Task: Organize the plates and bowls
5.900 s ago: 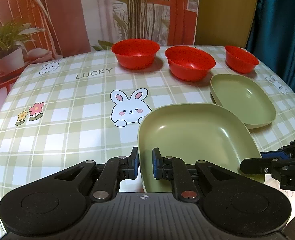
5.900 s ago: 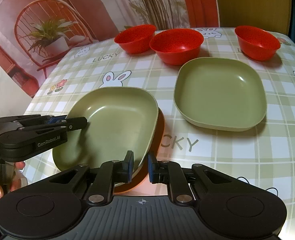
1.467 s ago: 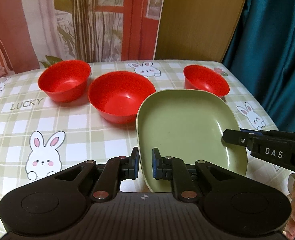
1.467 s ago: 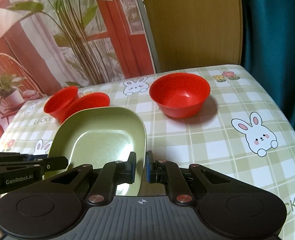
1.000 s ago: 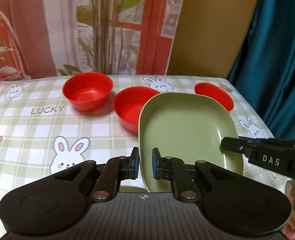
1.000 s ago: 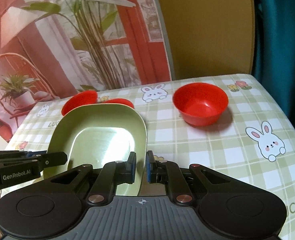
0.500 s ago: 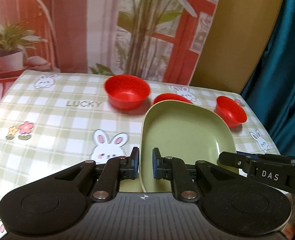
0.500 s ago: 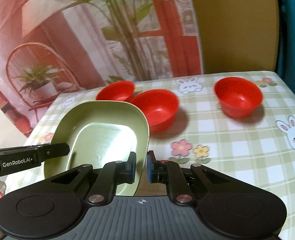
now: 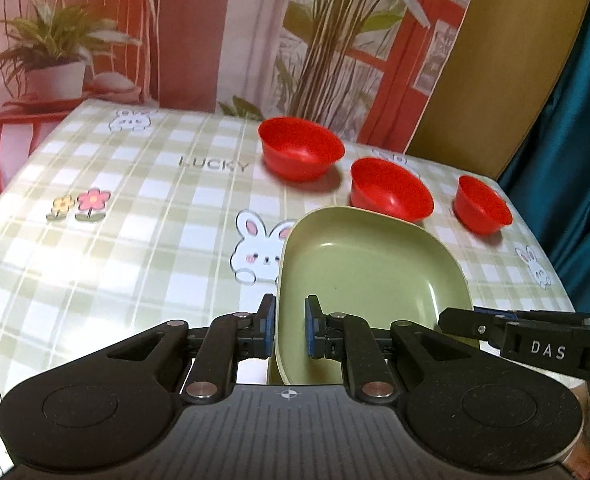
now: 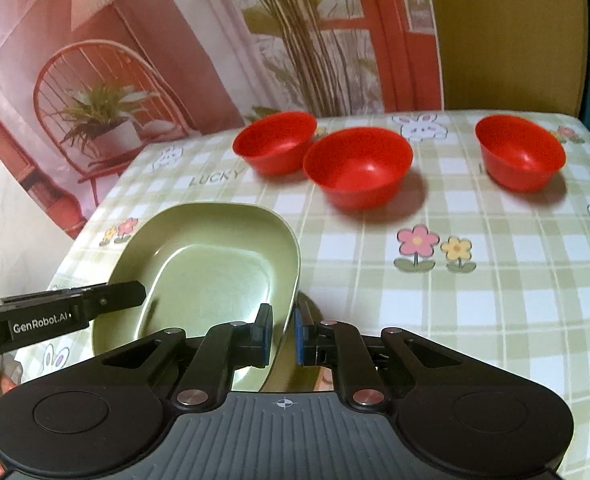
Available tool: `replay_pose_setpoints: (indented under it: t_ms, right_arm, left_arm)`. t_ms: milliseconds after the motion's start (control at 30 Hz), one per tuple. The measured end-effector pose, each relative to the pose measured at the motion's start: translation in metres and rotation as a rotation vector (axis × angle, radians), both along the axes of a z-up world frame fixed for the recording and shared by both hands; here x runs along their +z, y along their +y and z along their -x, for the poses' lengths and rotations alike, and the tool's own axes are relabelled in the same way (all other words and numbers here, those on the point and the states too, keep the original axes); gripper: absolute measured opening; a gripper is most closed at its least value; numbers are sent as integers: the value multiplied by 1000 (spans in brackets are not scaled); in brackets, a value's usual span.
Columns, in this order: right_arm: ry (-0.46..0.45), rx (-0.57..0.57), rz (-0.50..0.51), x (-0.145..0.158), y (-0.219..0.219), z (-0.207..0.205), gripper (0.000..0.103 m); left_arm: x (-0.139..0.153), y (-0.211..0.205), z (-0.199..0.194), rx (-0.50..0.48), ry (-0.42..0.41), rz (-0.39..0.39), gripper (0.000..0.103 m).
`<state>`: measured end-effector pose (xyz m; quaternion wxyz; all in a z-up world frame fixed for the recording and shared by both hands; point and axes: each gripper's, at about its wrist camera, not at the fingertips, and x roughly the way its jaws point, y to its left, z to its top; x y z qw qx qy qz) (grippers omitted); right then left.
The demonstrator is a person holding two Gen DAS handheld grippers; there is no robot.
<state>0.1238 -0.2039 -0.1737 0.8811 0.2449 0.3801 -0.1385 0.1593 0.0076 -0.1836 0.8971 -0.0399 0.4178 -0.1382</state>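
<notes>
A green square plate (image 9: 371, 280) is held above the checked table between both grippers. My left gripper (image 9: 289, 332) is shut on its left rim. My right gripper (image 10: 283, 336) is shut on its right rim; the plate also shows in the right wrist view (image 10: 207, 276). The other plate is not in view; whether it lies under the held one I cannot tell. Three red bowls stand in a row at the back: left (image 9: 301, 152), middle (image 9: 391, 192), right (image 9: 481, 206). They also show in the right wrist view: left (image 10: 275, 146), middle (image 10: 357, 166), right (image 10: 519, 152).
The table (image 9: 135, 208) has a green checked cloth with rabbits and flowers. A printed backdrop with a chair and plants hangs behind it. A teal curtain (image 9: 575, 120) hangs at the right. The table's left edge (image 10: 95, 216) is near the plate.
Both grippers have carried the plate leftward and back toward the near left part of the table. The three bowls have not moved.
</notes>
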Motion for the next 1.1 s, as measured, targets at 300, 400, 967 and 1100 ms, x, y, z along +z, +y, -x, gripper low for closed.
replay_pose_setpoints:
  t_ms: [300, 400, 967, 1100]
  right_arm:
    - [36, 7, -7, -10, 3, 3, 12]
    - [44, 6, -12, -13, 2, 3, 12]
    - [58, 14, -23, -24, 2, 7, 12]
    - [61, 23, -9, -24, 4, 7, 12]
  left_arm:
    - [-12, -3, 6, -7, 15, -29, 14]
    - [-13, -4, 7, -12, 19, -35, 15]
    - [-23, -8, 10, -18, 58, -78, 15]
    - [-24, -7, 9, -18, 61, -84, 15]
